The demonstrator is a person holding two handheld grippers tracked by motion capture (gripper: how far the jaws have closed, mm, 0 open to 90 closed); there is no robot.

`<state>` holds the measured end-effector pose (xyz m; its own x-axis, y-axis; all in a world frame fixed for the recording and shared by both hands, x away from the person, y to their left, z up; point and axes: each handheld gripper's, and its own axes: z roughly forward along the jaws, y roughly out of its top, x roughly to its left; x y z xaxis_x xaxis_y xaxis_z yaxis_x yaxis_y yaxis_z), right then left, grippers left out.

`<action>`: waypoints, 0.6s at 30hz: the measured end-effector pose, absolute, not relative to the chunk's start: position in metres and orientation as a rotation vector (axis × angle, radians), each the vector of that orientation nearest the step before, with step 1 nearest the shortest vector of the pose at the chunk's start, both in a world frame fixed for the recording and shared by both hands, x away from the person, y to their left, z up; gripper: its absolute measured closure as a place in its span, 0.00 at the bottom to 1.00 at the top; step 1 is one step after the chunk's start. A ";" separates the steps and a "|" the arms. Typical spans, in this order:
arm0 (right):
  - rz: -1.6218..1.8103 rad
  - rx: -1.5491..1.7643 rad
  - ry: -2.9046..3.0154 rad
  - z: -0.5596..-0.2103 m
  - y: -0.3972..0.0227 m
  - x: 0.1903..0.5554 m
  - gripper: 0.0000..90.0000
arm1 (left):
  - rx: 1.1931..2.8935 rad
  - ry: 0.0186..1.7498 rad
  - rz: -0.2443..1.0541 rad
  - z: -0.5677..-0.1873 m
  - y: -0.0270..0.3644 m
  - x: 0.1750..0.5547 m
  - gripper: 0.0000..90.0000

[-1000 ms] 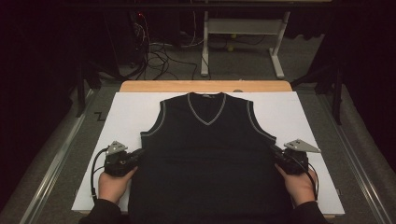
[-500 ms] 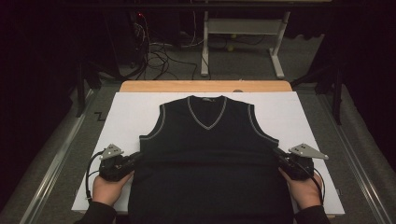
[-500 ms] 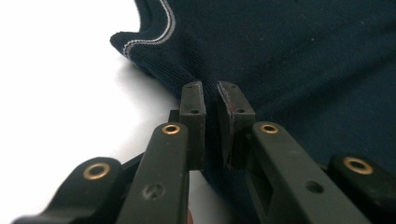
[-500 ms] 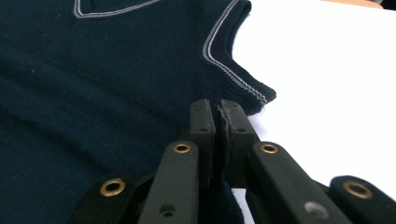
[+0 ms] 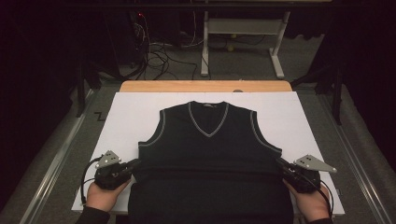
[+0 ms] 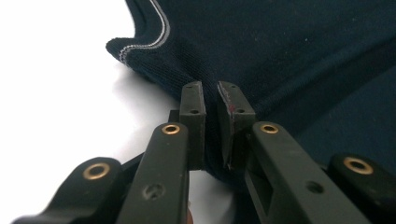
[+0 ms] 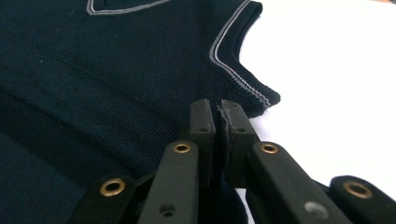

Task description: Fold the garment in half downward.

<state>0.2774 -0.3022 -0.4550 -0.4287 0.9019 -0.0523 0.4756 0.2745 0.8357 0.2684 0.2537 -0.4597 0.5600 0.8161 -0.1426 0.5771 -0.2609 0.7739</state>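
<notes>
A dark navy sleeveless V-neck sweater vest [image 5: 210, 158] with grey trim lies face up on the white board [image 5: 130, 116]; its lower part runs off the near edge. My left gripper [image 5: 136, 164] pinches the vest's left side edge just below the armhole. In the left gripper view the fingers [image 6: 192, 100] are shut on the vest's fabric [image 6: 289, 56]. My right gripper [image 5: 281, 164] pinches the right side edge the same way. The right gripper view shows dark knit [image 7: 93, 84] clamped between its fingers [image 7: 201, 116]. A horizontal crease crosses the vest between the two grippers.
The board lies on a wooden table [image 5: 205, 86] with metal rails along both sides. Behind it stand a white desk frame [image 5: 243, 42] and tangled cables [image 5: 159, 53] on the dark floor. Bare white board [image 5: 289, 116] flanks the vest on each side.
Both hands have drawn back toward the near edge with the vest's sides still pinched, dragging the vest nearer. A fold line has formed across its middle.
</notes>
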 end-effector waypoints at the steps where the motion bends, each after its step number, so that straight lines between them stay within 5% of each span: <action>1: 1.046 1.231 2.022 -0.456 -0.303 0.274 0.95 | 1.973 1.115 0.367 -0.459 0.253 0.263 0.86; 18: 1.038 1.207 2.062 -0.459 -0.307 0.241 0.95 | 2.045 1.097 0.321 -0.466 0.250 0.226 0.86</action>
<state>0.2408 -0.3074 -0.4587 -0.4605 0.8856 -0.0609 0.4785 0.3054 0.8232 0.2260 0.2502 -0.4664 0.5958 0.7921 -0.1324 0.5958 -0.3254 0.7343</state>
